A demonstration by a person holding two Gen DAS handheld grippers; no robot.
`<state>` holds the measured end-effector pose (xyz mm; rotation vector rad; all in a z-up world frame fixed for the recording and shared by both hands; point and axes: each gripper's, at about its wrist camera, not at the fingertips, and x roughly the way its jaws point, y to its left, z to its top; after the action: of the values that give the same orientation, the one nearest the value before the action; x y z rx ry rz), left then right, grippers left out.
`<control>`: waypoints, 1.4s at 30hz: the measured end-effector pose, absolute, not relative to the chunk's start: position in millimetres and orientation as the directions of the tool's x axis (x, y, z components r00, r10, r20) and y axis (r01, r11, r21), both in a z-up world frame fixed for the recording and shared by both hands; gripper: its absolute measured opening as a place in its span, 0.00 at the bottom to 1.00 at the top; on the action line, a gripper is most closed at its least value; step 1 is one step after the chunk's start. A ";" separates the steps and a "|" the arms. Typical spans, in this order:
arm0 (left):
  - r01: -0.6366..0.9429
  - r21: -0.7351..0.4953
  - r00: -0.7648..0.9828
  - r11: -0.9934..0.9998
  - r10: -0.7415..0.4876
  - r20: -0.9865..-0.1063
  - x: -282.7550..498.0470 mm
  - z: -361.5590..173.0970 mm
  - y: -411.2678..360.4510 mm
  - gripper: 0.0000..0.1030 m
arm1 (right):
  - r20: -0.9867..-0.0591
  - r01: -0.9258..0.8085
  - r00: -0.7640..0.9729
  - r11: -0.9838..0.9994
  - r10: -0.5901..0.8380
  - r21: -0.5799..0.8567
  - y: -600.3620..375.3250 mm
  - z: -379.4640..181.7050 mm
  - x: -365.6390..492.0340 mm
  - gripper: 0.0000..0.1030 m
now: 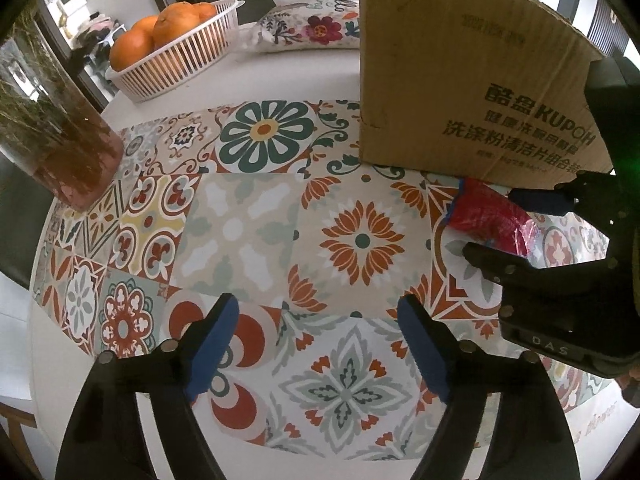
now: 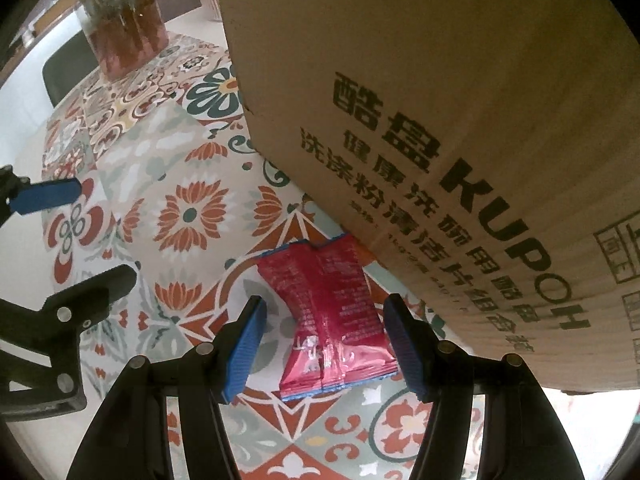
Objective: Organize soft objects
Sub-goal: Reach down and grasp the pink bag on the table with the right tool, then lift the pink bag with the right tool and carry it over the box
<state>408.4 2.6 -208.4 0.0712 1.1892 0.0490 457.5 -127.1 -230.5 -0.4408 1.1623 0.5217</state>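
A red soft packet [image 2: 328,316] lies flat on the patterned tablecloth, right at the foot of a brown cardboard box [image 2: 460,120]. My right gripper [image 2: 324,344] is open, its blue pads on either side of the packet's near half, not touching it. In the left wrist view the packet [image 1: 488,216] shows between the right gripper's fingers [image 1: 532,200], below the box [image 1: 472,80]. My left gripper [image 1: 320,348] is open and empty over the tablecloth, to the left of the packet.
A glass vase of dried stems [image 1: 52,136] stands at the left. A white basket of oranges [image 1: 176,60] and a floral tissue pouch [image 1: 316,28] sit at the back. The left gripper [image 2: 72,232] shows at the left of the right wrist view.
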 end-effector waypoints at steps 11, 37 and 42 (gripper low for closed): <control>0.009 0.028 0.344 1.000 0.024 -0.939 408.8 -212.4 5.4 0.39 | -0.930 -0.536 0.326 0.844 0.171 -0.032 -130.4 -229.5 444.9 0.43; 0.126 -0.073 0.490 0.989 -0.126 -0.862 382.4 -142.5 -20.0 0.02 | -0.835 -0.286 0.505 0.955 0.218 0.077 -180.6 -150.1 390.8 0.42; 0.149 -0.084 0.533 0.985 -0.152 -0.833 379.4 -122.0 -26.3 0.02 | -0.805 -0.248 0.552 0.964 0.217 0.090 -187.9 -129.7 384.5 0.42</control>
<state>379.4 -26.3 -122.0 -0.0033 0.9930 -0.1791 384.5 -187.9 -129.7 -0.0352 0.9468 0.2753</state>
